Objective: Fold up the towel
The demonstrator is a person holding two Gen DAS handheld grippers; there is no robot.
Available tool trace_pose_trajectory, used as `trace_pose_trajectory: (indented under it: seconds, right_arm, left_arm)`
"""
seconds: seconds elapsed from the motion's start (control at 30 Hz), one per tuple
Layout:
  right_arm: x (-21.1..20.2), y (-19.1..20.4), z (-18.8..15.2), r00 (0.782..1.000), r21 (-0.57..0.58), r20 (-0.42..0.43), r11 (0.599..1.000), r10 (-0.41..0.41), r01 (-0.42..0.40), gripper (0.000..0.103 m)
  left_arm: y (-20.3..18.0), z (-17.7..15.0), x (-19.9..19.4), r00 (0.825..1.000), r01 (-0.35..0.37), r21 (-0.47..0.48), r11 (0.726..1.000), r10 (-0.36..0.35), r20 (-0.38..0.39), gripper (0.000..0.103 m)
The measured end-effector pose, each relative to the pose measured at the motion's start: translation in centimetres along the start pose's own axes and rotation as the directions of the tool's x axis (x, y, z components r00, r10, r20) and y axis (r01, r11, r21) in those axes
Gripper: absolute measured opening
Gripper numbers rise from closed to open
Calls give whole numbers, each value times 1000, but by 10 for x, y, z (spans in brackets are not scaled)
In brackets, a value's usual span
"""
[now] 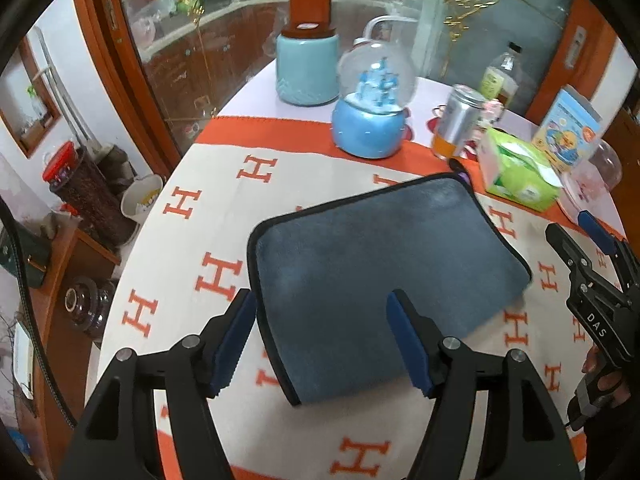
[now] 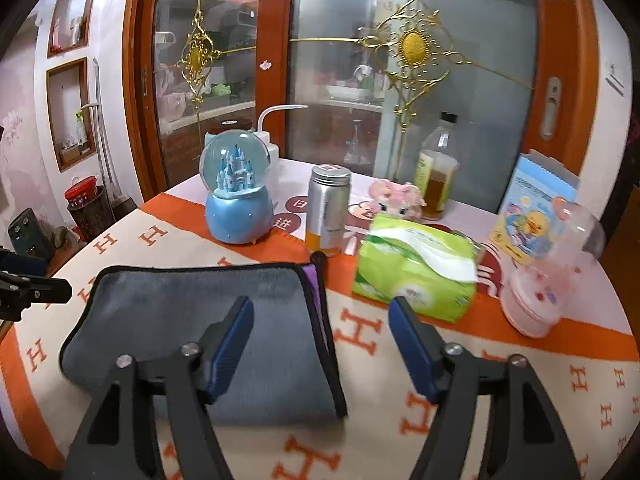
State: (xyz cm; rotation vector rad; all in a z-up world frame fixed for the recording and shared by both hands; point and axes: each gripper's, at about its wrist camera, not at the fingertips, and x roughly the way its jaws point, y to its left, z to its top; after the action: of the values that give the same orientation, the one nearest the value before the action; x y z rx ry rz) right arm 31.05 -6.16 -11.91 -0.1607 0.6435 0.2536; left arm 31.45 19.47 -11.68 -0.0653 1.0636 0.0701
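A grey-blue towel with a dark hem lies folded flat on the cream and orange cloth with H letters. A purple layer shows at its right edge in the right wrist view. My left gripper is open and empty, hovering over the towel's near left part. My right gripper is open and empty above the towel's near right edge. The right gripper also shows at the right rim of the left wrist view.
Behind the towel stand a blue snow globe, a silver can, a green tissue pack, a bottle, a pink lidded box and a blue carton. A teal jar stands further back. Glass doors rise behind the table.
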Motion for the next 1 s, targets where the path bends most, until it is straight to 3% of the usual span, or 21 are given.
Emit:
trace_pose_trajectory:
  seconds: [0.37,0.63,1.0]
  right_arm:
    - [-99,-39,-63,999,109,-46,994,2,3,85]
    - [-172,-59,-120,996,127,-92,992,-7,19,94]
    - [-250,-76,-182,975,221,-209,975,79,-31,99]
  left_arm:
    - [-50,-68,-78,998,-23,67,997,18,66,69]
    - [-78,-129,-123,996,1,60,998,-6,92,79]
    - [-107,-197,-155,997,26,45,999,-29,70,82]
